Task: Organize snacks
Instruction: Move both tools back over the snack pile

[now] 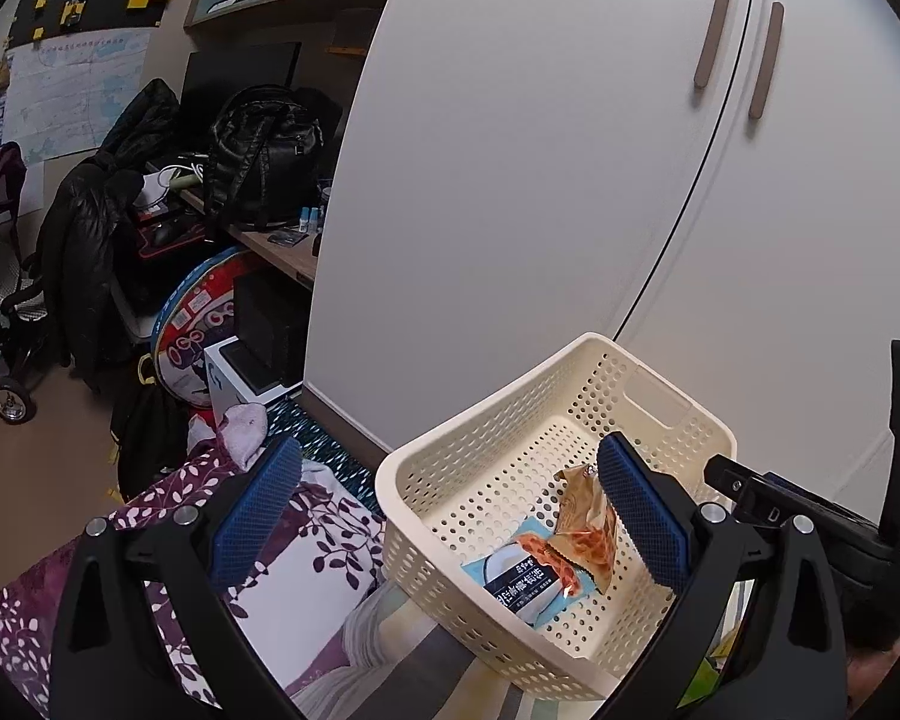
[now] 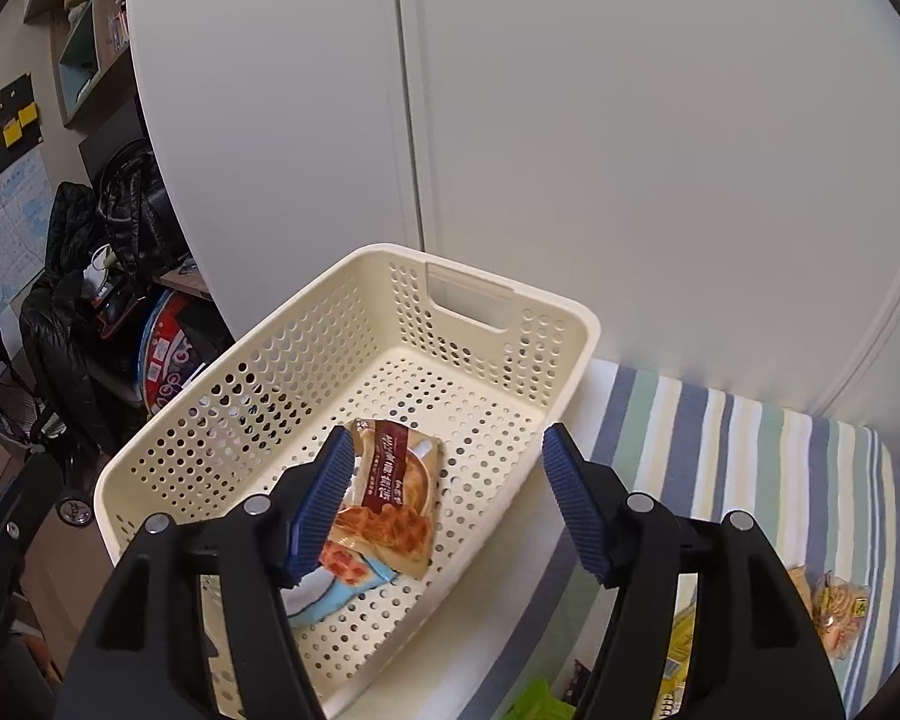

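Sitting on a striped sheet (image 2: 744,450) is a cream basket (image 2: 306,324) full of small holes, close to the white cupboard doors (image 1: 510,180). Far off to the left, a dark backpack (image 1: 258,150) is seen on a desk. The left gripper (image 1: 450,504) is held wide open over the near left rim of the basket, with nothing between its blue pads. Two snack packets are laid inside the basket: a brown packet (image 2: 390,498) on top of a light blue packet (image 2: 336,588). The right gripper (image 2: 450,498) is also held open above them, empty. More snacks (image 2: 840,612) are left on the sheet at the near right.
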`<state>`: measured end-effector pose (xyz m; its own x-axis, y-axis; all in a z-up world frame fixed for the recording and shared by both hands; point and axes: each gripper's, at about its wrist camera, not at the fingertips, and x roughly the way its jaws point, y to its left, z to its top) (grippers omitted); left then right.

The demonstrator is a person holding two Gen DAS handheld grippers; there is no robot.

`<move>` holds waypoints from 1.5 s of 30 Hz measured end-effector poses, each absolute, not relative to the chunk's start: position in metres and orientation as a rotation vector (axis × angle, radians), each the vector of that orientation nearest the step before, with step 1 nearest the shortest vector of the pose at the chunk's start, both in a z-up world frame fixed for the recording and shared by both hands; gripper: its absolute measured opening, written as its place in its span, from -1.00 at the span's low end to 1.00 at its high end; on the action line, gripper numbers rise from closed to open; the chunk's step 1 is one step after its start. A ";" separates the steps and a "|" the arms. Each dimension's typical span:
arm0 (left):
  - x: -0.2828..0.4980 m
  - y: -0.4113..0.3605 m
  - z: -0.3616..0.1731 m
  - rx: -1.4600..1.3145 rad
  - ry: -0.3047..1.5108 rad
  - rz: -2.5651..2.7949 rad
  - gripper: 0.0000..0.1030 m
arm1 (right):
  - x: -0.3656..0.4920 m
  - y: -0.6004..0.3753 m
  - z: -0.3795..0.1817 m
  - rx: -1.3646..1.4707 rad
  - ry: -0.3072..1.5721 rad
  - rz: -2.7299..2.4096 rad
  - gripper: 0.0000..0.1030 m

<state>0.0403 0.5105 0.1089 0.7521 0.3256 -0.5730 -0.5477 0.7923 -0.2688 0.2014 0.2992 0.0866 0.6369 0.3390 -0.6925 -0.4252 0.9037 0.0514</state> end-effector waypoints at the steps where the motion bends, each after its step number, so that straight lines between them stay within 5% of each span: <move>1: 0.040 0.510 0.109 -0.442 0.530 0.495 0.95 | 0.201 0.294 0.088 -0.116 0.762 0.434 0.27; 31: 0.046 0.425 0.129 -0.246 0.440 0.193 0.95 | 0.145 0.123 0.081 0.028 0.791 0.232 0.29; 34: 0.047 0.413 0.130 -0.218 0.441 0.156 0.95 | 0.136 0.102 0.075 0.061 0.808 0.206 0.49; 45: 0.051 0.373 0.124 -0.172 0.472 -0.048 0.95 | 0.114 0.052 0.046 0.153 0.913 0.148 0.50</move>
<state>0.0511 0.3733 0.1243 0.8897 -0.0861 -0.4483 0.0065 0.9843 -0.1762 0.1136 0.0517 0.0458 0.6029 0.1922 -0.7743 -0.0629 0.9790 0.1940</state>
